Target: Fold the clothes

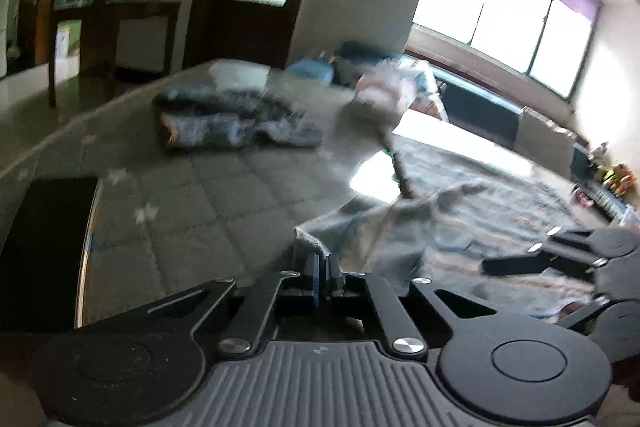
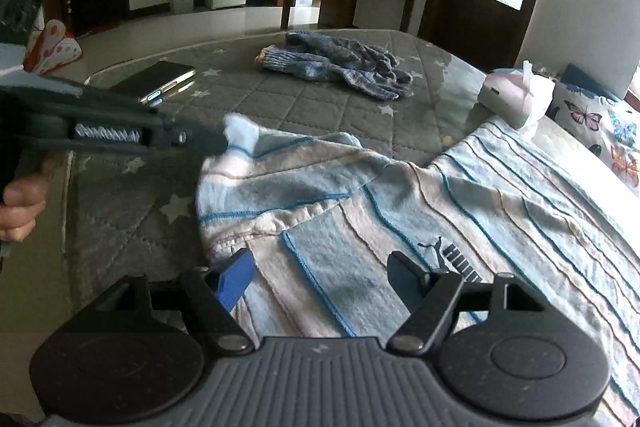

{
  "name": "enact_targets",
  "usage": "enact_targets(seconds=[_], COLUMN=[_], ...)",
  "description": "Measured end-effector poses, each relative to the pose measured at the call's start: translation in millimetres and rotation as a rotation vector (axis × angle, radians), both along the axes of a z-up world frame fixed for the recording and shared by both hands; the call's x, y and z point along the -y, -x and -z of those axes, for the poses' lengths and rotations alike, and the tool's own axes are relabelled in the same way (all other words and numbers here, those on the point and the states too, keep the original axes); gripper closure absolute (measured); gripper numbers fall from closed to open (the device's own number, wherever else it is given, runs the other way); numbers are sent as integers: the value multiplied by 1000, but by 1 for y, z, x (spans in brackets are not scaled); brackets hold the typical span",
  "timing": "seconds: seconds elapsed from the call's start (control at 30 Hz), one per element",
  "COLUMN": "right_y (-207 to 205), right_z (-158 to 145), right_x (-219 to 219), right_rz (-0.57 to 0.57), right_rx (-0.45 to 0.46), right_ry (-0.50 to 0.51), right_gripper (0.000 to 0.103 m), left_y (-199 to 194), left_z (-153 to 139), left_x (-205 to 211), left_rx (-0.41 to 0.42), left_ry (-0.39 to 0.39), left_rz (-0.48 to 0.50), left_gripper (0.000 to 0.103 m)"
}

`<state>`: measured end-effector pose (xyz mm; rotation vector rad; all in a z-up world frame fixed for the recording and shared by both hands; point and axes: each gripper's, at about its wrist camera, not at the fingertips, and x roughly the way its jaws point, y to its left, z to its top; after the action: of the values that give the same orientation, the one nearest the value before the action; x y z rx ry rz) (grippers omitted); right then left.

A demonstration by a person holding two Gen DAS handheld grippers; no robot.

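Left tongs (image 2: 224, 141) pinch striped shirt (image 2: 440, 211) corner; right tongs (image 2: 320, 271) wide; shirt runs rightward

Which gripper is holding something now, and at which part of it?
The left gripper is shut on a corner of the striped shirt. The right gripper is open above it, holding nothing.

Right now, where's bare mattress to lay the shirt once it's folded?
Free: the quilted patch between the phone, the gloves and the shirt, and the strip along the shirt's near-left edge. Crowded: the right, under the shirt, up to the bag. The left gripper pinches the shirt's corner.
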<state>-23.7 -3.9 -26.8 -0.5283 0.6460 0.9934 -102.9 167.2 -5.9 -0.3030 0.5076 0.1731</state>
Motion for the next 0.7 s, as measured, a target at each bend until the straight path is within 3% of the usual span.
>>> enact_targets(seconds=[0.2, 0.33, 0.43, 0.53, 0.6, 0.7], right_y=[-11, -22, -32, -40, -43, -44], right_z=[-20, -29, -33, -35, -36, -38], right_x=[29, 60, 82, 99, 107, 113], right_rz=[48, 119, 182, 234, 253, 258], right_rx=[13, 30, 23, 11, -2, -12], right_ry=[-27, -24, -36, -51, -61, -82], right_gripper=[28, 28, 28, 28, 28, 28], left_y=[4, 0, -6, -13, -18, -18], left_z=[-29, -36, -35, -24, -16, -15], left_x=[27, 55, 77, 95, 101, 98], left_rx=[130, 174, 172, 119, 60, 43], left_ry=[-42, -62, -83, -113, -134, -144], left_rz=[154, 295, 409, 510, 555, 563], left_gripper=[101, 101, 101, 100, 100, 98])
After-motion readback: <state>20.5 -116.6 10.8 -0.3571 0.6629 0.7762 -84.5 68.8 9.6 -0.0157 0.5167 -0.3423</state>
